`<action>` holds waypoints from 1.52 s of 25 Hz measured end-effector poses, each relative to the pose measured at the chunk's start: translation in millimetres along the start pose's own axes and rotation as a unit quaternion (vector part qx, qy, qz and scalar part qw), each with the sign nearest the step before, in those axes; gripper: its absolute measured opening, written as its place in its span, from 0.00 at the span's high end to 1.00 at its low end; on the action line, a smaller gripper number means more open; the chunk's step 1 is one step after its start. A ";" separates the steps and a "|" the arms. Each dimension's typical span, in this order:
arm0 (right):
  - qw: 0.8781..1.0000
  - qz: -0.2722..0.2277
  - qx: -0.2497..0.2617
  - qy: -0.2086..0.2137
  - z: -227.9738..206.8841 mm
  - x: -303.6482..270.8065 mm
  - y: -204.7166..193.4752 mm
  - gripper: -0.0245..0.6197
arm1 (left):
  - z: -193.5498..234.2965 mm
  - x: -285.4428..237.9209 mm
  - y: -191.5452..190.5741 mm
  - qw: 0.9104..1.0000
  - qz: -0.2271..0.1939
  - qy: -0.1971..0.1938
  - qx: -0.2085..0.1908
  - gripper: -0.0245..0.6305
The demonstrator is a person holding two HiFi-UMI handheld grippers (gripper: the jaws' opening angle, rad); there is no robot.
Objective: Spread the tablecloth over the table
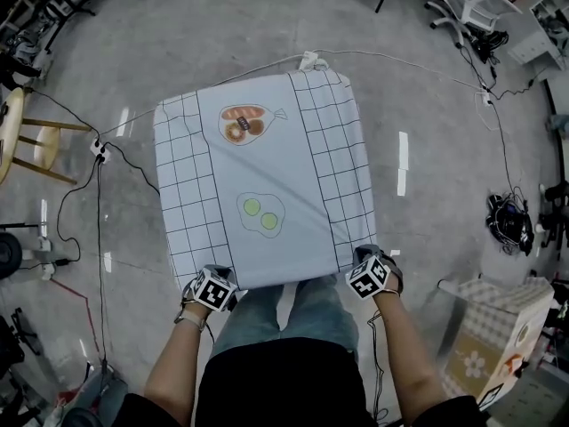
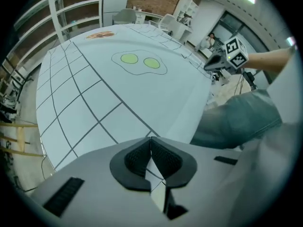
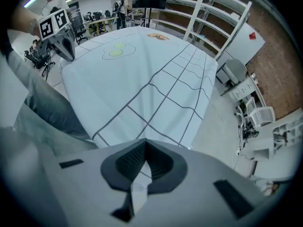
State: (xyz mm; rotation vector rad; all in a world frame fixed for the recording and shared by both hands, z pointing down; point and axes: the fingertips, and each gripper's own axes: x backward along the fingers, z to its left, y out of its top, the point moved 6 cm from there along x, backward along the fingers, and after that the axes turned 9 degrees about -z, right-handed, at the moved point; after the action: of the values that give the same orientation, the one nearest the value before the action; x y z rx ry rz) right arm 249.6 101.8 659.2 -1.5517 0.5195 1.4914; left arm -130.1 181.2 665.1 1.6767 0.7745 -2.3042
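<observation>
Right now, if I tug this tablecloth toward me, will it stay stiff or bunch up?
Probably floppy: the tablecloth drapes down at its sides and creases where the left gripper and right gripper pinch it, so it would likely bunch. Likely light too: two small pinches hold its near edge.

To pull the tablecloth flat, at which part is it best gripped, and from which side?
Grip the tablecloth at its two near corners, coming steeply from above on the person's side. There the thin hem hangs free and pinches easily, and corner pulls likely tension the whole sheet. The left gripper and right gripper are shut on it there.
</observation>
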 end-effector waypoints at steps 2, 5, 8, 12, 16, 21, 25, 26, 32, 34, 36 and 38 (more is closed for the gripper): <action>1.000 0.008 -0.004 0.002 1.9 1.9 -3.7 0.95 | -3.3 -0.3 -0.4 1.000 0.008 -0.001 -0.006 0.94; 1.000 0.026 -0.011 0.011 -0.1 5.7 -9.0 0.95 | -10.3 1.1 1.2 1.000 0.014 -0.010 0.001 0.94; 0.999 0.038 -0.007 0.011 -1.7 6.0 -5.6 0.95 | -15.0 -1.0 0.4 1.000 0.013 -0.013 0.011 0.94; 0.998 -0.025 0.051 -0.023 -14.7 15.6 61.2 0.95 | -12.0 4.2 -4.2 0.999 -0.018 0.017 0.040 0.94; 0.989 -0.100 0.104 -0.029 -26.9 19.9 166.6 0.95 | 3.9 20.5 -13.7 0.993 -0.064 0.053 0.085 0.94; 0.969 -0.185 0.161 -0.029 -29.9 16.8 295.3 0.95 | 23.6 24.7 -27.1 0.981 -0.089 0.079 0.151 0.94; 0.952 -0.225 0.205 -0.011 -30.2 -1.2 381.4 0.95 | 33.3 22.4 -31.4 0.971 -0.084 0.101 0.200 0.94; 0.948 -0.232 0.217 -0.005 -29.9 -7.8 400.8 0.95 | 32.8 23.1 -31.4 0.968 -0.083 0.101 0.216 0.94; 0.927 -0.253 0.276 0.018 -36.0 -67.4 506.3 0.95 | 35.7 27.4 -28.3 0.954 -0.071 0.114 0.268 0.94; 0.922 -0.256 0.291 0.020 -38.7 -88.3 535.7 0.95 | 37.3 29.2 -28.7 0.946 -0.071 0.113 0.296 0.94; 0.915 -0.261 0.307 0.027 -38.4 -110.2 561.7 0.95 | 36.6 30.3 -29.3 0.936 -0.074 0.115 0.325 0.94; 0.906 -0.267 0.328 0.031 -35.9 -132.1 587.0 0.95 | 35.3 31.0 -28.9 0.928 -0.079 0.125 0.342 0.94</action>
State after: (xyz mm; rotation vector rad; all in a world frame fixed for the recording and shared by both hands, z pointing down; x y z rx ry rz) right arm -225.3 -264.2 598.5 -1.0771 0.5083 0.7349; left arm -182.8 192.2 652.9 2.2913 0.1209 -2.7015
